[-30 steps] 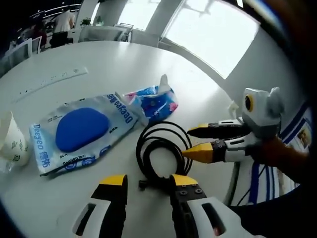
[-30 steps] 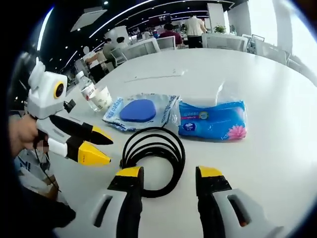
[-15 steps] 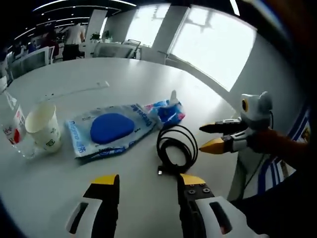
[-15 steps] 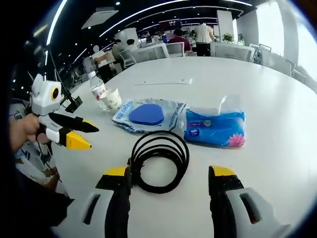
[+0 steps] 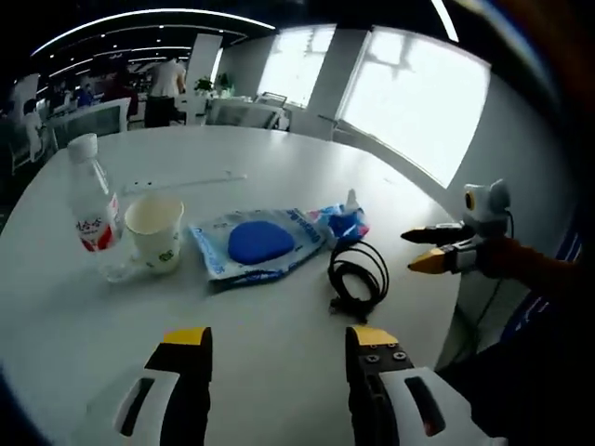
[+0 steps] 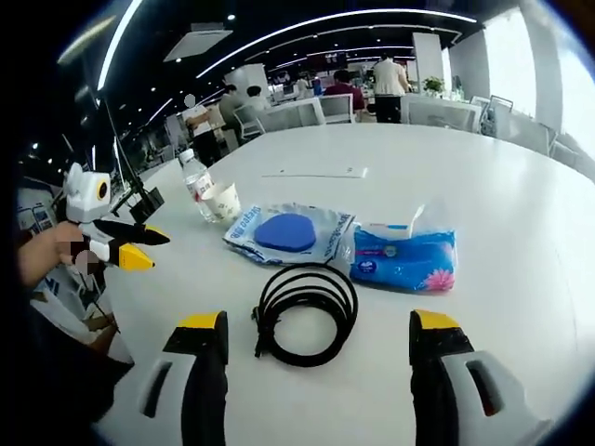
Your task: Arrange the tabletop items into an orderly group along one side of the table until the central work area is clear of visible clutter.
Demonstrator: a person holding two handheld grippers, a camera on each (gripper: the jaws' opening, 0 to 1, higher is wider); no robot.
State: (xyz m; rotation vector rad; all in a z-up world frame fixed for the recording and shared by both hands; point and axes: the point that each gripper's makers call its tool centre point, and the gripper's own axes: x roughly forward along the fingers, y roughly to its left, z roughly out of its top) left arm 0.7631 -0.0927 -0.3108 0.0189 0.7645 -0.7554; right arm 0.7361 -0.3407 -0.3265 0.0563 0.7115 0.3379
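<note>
Right gripper view: the right gripper (image 6: 318, 336) is held wide apart and empty above the white table (image 6: 521, 223), where the coiled black cable (image 6: 306, 312) lies beside the tissue pack (image 6: 403, 258). The left gripper (image 5: 279, 346) is likewise spread, grasping nothing.

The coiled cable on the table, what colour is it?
Black. The coiled cable shows best in the right gripper view, lying between the jaws.
</note>
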